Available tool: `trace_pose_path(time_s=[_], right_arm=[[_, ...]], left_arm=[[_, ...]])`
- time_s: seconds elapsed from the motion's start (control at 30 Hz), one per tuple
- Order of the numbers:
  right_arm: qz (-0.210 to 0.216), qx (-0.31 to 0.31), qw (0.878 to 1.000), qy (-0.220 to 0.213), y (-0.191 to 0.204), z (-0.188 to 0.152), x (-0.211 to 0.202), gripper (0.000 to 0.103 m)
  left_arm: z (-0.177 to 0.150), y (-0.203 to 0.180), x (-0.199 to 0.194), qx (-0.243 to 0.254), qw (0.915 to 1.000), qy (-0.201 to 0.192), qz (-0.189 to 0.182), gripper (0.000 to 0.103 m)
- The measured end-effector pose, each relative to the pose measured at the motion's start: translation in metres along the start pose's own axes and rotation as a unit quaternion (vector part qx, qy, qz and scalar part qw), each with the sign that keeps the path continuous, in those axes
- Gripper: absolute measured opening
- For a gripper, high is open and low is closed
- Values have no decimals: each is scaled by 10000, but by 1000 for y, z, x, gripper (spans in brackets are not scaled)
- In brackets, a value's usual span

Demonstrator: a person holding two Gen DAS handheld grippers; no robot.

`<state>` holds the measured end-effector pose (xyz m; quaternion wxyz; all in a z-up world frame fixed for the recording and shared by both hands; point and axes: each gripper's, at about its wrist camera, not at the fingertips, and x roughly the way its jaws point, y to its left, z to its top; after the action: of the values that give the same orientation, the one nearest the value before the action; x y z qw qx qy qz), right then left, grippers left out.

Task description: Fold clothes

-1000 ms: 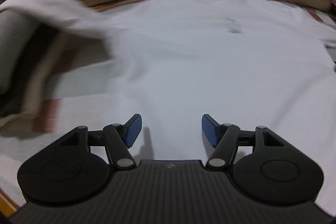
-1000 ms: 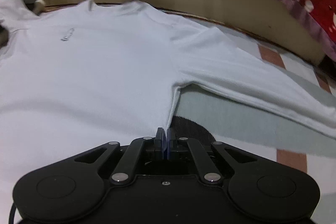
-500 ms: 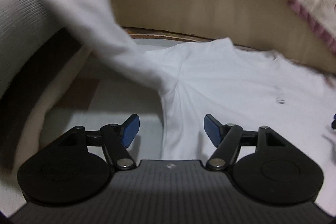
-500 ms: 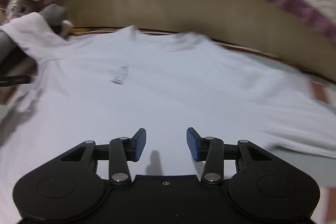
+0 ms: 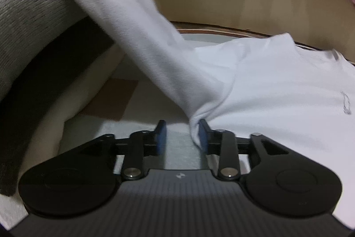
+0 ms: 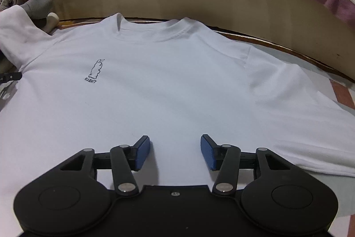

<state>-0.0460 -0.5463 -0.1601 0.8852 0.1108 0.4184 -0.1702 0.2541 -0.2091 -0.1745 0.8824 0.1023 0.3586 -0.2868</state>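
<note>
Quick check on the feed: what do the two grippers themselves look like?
Both match. The left gripper and the right gripper have matte black bodies with two round lobes, black linkage arms on silver pivot pins, and blue ribbed pads on the jaws. The left body is ridged with a small pale logo; the right shows a centre screw. No cables or sleeves visible.

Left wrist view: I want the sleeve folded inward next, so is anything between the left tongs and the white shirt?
Nothing visible: the armpit fold of the white cotton long-sleeved shirt already lies between the open left tongs, against the right blue pad.
</note>
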Motion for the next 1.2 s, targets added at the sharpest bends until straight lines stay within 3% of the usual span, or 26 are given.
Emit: trace_pose_path(time_s=[0.13, 0.2, 0.27, 0.3, 0.37, 0.43, 0.5, 0.57, 0.63, 0.7, 0.8, 0.87, 0.93, 1.0, 1.07, 1.13, 1.2], right_arm=[[-75, 8, 10000, 30, 0, 3, 1, 57], [-122, 46, 9999, 34, 1, 4, 2, 58], [-119, 7, 9999, 77, 9, 2, 1, 59], [-93, -47, 9999, 106, 15, 2, 0, 59], [111, -246, 9995, 136, 36, -1, -1, 60], [492, -564, 9970, 191, 69, -5, -2, 61], [805, -962, 9918, 261, 102, -9, -2, 67], [1023, -1455, 9834, 350, 134, -15, -5, 71], [1236, -1787, 9743, 600, 150, -23, -13, 71], [1381, -1858, 9686, 912, 154, -32, -24, 71], [1531, -1997, 9559, 1512, 148, -52, -49, 73], [1523, -2032, 9509, 1766, 137, -66, -68, 71], [1039, -1241, 9750, 1521, 93, -69, -85, 70], [545, -437, 9895, 1262, 50, -72, -102, 71], [188, 373, 9929, 1110, 10, -80, -113, 71], [-32, 1167, 9875, 1062, -27, -93, -119, 71], [10, 1057, 9897, 966, -22, -99, -120, 71]], left_arm=[[3, 11, -4, -442, 9989, 88, -89, 36], [3, 15, -9, -509, 9986, 76, 126, 29], [0, 20, -8, -281, 9985, 119, 447, 29], [-2, 26, -7, -312, 9985, 188, 419, 30], [-2, 39, -16, -660, 9976, 200, 55, 29], [0, 41, -29, -789, 9951, 207, -564, 31], [0, 27, -42, -452, 9940, 225, -967, 40], [-4, 9, -50, 7, 9935, 242, -1114, 45], [-12, -8, -49, 456, 9927, 289, -1076, 45], [-20, -17, -43, 695, 9936, 434, -781, 45], [-24, -16, -42, 658, 9956, 527, -420, 48], [-26, -11, -48, 449, 9955, 659, -513, 46], [-33, -6, -56, 380, 9930, 800, -778, 49], [-39, -7, -62, 470, 9903, 944, -909, 50], [-45, -13, -68, 611, 9875, 1091, -958, 57], [-51, -18, -73, 699, 9862, 1146, -973, 61], [-57, -24, -76, 848, 9860, 1113, -903, 61]])
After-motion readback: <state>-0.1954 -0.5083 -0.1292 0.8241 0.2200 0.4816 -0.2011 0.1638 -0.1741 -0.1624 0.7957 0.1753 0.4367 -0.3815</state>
